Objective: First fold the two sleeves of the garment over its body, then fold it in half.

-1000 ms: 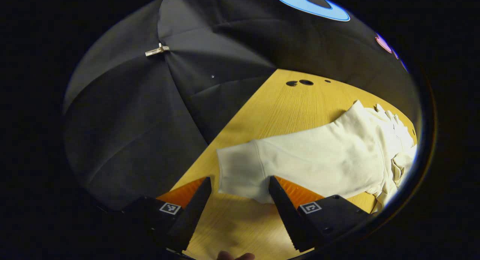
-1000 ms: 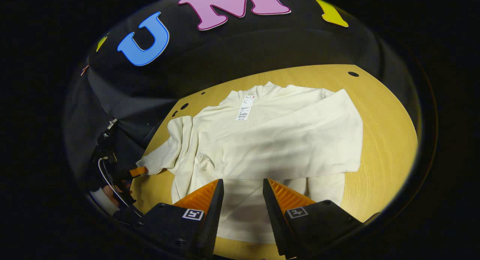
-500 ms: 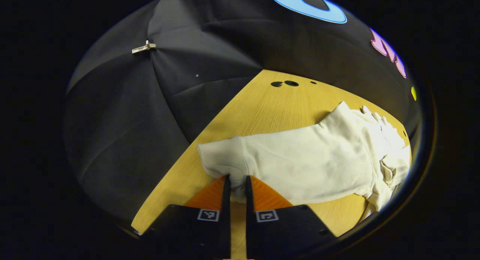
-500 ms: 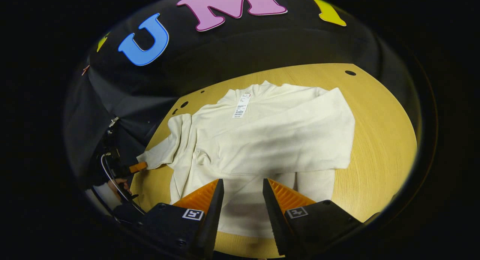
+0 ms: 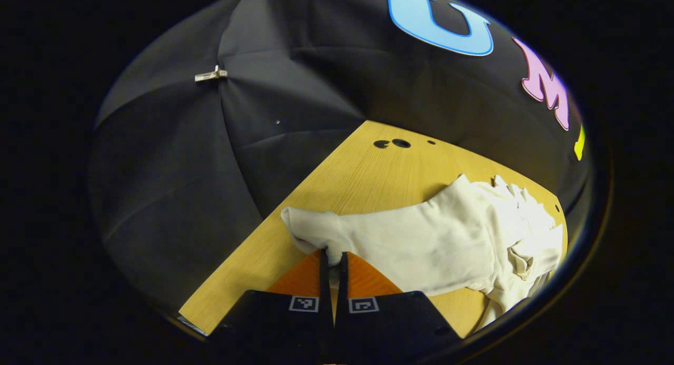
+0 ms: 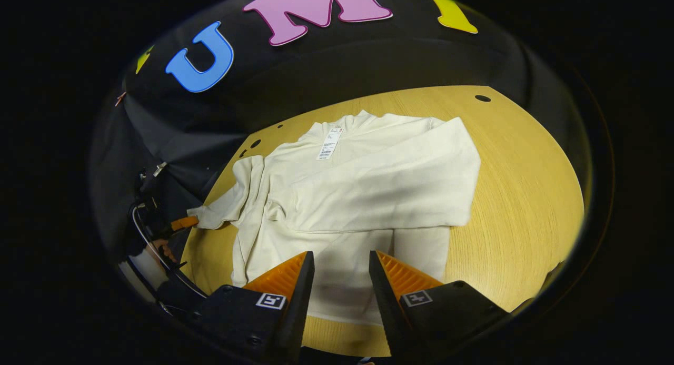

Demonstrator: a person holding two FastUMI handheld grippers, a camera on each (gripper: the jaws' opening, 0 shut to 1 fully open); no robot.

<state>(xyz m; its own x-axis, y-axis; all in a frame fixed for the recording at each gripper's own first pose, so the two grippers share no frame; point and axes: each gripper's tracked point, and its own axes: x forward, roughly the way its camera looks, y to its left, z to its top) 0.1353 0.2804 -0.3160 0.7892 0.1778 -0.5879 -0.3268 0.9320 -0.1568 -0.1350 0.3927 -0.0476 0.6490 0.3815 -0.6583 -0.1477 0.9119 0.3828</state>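
Observation:
A cream long-sleeved garment (image 6: 347,196) lies flat on the yellow wooden table (image 6: 521,186), collar away from me, with a paper tag (image 6: 327,142) at the neck. One sleeve (image 6: 389,188) lies folded across the body. The other sleeve (image 5: 410,238) stretches out toward the table's left edge. My left gripper (image 5: 333,255) is shut on that sleeve's cuff (image 5: 310,229) and lifts it a little; it also appears far off (image 6: 184,223) at the cuff in the right gripper view. My right gripper (image 6: 341,259) hovers open above the garment's hem, holding nothing.
The black booth cloth (image 5: 184,159) hangs close behind the table's left edge, pinned by a small clip (image 5: 210,75). Small dark holes (image 5: 392,143) mark the tabletop near its far corner. Bare wood (image 6: 526,159) lies to the right of the garment. A hand (image 6: 158,249) holds the far gripper.
My left gripper went from open around the cuff to shut on it, and the cuff now bunches and rises slightly. The right gripper drew back a little, staying open.

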